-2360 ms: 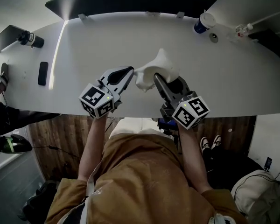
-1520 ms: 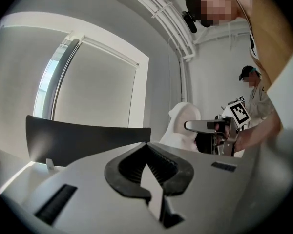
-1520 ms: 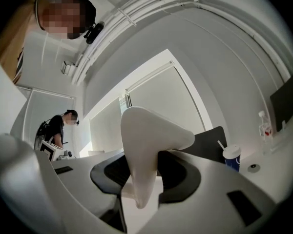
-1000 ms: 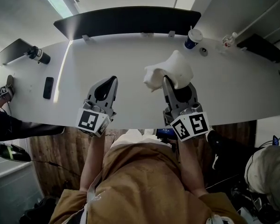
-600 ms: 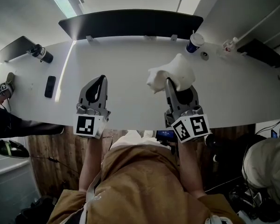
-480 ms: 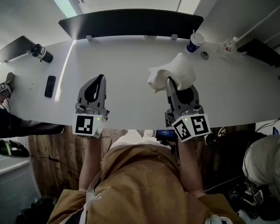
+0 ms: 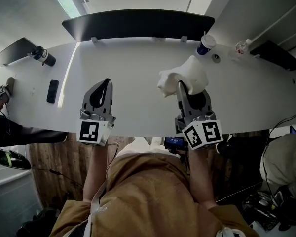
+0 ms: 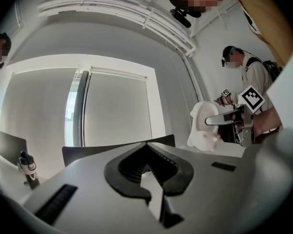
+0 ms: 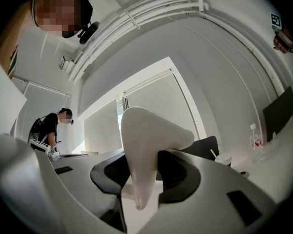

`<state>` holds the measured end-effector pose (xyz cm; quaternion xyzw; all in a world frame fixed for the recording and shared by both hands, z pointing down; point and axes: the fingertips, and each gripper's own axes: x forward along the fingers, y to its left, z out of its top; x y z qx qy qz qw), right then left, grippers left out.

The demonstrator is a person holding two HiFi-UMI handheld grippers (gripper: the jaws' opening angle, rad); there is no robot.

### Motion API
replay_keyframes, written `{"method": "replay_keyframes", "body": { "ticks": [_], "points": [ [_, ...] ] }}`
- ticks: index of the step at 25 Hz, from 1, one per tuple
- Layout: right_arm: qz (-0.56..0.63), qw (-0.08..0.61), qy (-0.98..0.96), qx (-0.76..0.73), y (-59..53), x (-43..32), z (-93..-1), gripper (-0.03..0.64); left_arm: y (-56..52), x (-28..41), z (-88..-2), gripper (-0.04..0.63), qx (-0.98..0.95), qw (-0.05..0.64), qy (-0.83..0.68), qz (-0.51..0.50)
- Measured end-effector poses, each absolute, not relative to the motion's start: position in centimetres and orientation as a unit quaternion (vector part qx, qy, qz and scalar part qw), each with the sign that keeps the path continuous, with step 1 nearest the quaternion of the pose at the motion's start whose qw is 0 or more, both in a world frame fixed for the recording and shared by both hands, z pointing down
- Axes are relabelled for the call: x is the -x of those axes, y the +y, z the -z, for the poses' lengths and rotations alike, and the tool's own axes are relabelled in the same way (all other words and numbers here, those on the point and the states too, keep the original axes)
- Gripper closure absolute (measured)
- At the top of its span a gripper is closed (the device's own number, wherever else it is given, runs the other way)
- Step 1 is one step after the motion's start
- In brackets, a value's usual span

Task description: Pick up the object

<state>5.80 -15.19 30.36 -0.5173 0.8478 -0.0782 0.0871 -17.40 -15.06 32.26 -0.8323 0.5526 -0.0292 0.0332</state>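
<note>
One white object point(image 7: 187, 74) is sitting clamped in the right hand-held gripper point(image 7: 180, 87); the left hand-held gripper point(image 7: 106, 84) is holding its jaws together, empty.

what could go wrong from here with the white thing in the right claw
The right claw pinches the white object only by a narrow part, its bulk beyond the jaws, so it may pivot or slip. The left claw is shut and apart from it, so nothing backs up the hold.
</note>
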Motion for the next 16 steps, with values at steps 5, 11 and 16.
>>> {"method": "replay_keyframes", "body": {
  "ticks": [5,11,16],
  "points": [
    [0.079,0.084,0.848,0.517,-15.15,-5.69,-30.42,0.459,-14.96,17.58,-32.23,0.591,0.832,0.031,0.554,0.029],
    [0.081,0.081,0.847,0.519,-15.14,-5.72,-30.71,0.459,-14.99,17.66,-32.31,0.591,0.829,0.033,0.557,0.029],
    [0.079,0.081,0.847,0.519,-15.48,-5.82,-30.66,0.459,-15.32,17.49,-32.06,0.59,0.83,0.041,0.555,0.031]
  ]
}}
